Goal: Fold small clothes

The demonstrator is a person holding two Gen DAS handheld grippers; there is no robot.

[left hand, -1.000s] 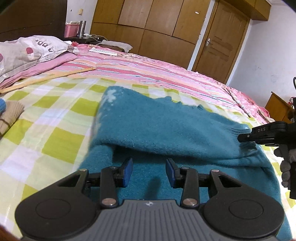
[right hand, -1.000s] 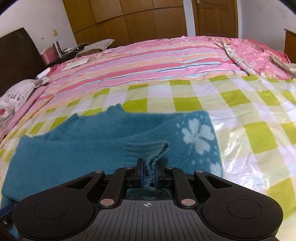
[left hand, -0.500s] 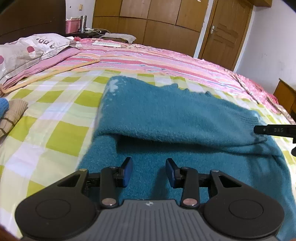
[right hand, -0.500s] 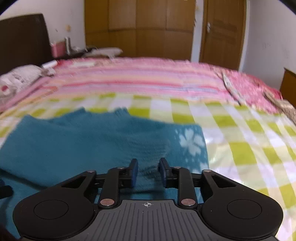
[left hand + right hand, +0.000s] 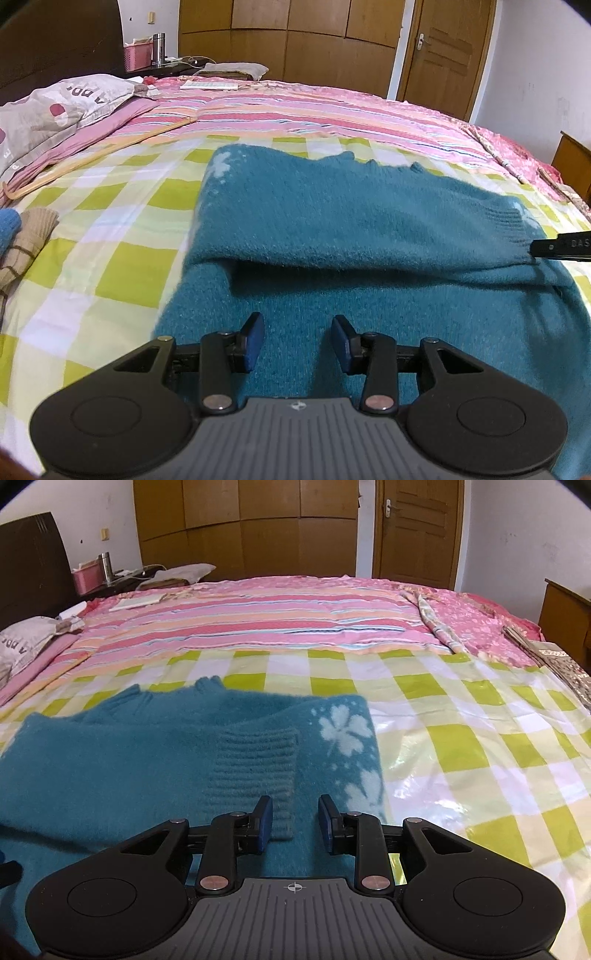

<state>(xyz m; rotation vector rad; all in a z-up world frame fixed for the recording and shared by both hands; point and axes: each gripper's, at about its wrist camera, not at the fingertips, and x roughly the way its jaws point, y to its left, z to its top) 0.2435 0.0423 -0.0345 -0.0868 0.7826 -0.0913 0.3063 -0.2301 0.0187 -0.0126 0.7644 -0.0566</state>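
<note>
Right jaws: the right gripper [image 5: 295,821] stands parted with nothing pinched, having just been opening; the ribbed cuff [image 5: 255,771] lies flat, its near end running between the pads beside the left one.
Left jaws: the left gripper [image 5: 298,341] stands apart, empty, over bare knit.
Garment: the teal sweater [image 5: 351,229] lies on the checked sheet [image 5: 122,236], one sleeve folded across the body.
Hidden: sweater's near hem cut off behind both gripper bodies; white flower print [image 5: 345,731] partly covered at 1 o'clock.
Edges: fold edge runs across at 12 o'clock in the left view.
Room: open checked sheet at 2 o'clock in the right view; folded clothes [image 5: 22,243] at 9 o'clock in the left view.
</note>
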